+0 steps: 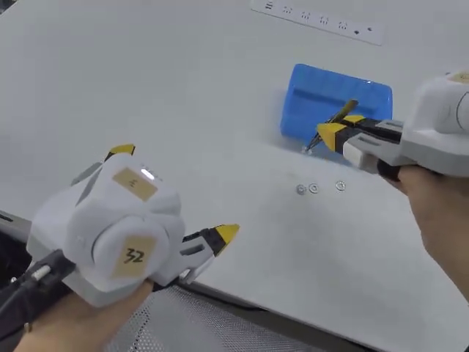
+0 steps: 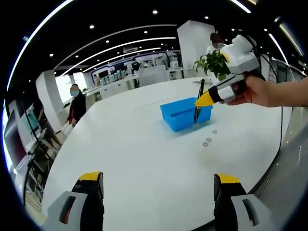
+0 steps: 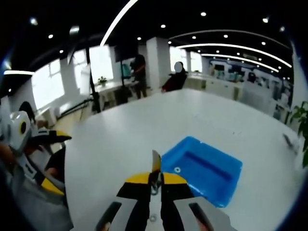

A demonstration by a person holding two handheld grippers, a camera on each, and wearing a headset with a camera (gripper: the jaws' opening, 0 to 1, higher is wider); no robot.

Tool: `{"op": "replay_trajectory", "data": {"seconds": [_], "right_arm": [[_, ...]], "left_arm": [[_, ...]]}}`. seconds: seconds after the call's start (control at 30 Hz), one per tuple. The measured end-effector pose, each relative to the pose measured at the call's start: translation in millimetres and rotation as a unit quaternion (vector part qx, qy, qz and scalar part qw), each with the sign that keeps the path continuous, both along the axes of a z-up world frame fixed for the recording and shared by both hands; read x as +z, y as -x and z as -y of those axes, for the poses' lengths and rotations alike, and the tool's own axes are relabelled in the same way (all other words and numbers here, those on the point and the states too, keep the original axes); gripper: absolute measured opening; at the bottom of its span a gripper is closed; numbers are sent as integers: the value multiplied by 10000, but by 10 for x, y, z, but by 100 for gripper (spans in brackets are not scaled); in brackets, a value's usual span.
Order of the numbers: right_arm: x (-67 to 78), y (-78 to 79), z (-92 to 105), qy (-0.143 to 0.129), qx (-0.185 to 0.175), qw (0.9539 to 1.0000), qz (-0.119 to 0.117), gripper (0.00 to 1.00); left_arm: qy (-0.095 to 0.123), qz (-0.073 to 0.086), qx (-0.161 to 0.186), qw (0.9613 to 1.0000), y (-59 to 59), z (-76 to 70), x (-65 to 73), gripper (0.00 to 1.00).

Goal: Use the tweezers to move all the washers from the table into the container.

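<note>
My right gripper (image 1: 333,132) is shut on slim tweezers (image 1: 331,125), whose tips point down at the table just by the front left corner of the blue container (image 1: 338,92). Three small washers (image 1: 314,188) lie in a row on the white table, a little nearer to me than the tweezers. In the right gripper view the tweezers (image 3: 156,162) stick out past the shut right gripper (image 3: 153,179), and one washer (image 3: 177,169) lies inside the container (image 3: 211,175). My left gripper (image 1: 174,191) hovers open and holds nothing at the front left, seen likewise in its own view (image 2: 158,179).
A white power strip (image 1: 315,17) lies at the table's far edge. The table's front edge (image 1: 293,319) runs just below my left gripper. People stand and sit far off in the room (image 2: 76,103), and a potted plant (image 2: 211,62) stands behind the table.
</note>
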State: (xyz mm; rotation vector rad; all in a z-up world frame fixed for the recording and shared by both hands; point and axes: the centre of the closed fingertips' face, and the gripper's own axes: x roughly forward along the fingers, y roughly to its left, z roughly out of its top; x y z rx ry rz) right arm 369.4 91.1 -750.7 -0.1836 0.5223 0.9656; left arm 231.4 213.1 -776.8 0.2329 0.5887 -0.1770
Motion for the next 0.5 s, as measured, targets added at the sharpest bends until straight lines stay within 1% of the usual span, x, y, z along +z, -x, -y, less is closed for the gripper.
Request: {"op": "replay_trajectory", "data": {"seconds": [0.07,0.17,0.27,0.33,0.4,0.43,0.5], "right_arm": [[62,-82,0,-88,-76,9999,49,3],[119,-198,1,-138,-163,9997,128,3],[184,-336,-4,-352,-329,9988,122,3],[195,-474,13,-394,-432,9981,182,3],[202,-561,11,-397,-500,9977,229,3],[192,-599,7,-402,-531,9975,233,3],[127,-693,4,-383,-584,9973,214,3]], "left_arm": [[4,-12,-18,10000,2,7,-4,98],[11,-34,-62,10000,4,22,-12,98],[43,-40,-114,9999,5,43,-14,97],[36,-60,-135,9999,8,48,-21,97],[30,-67,-156,9999,8,56,-26,97],[17,-71,-159,9998,8,55,-28,97],[23,-80,-159,9998,9,55,-31,97]]}}
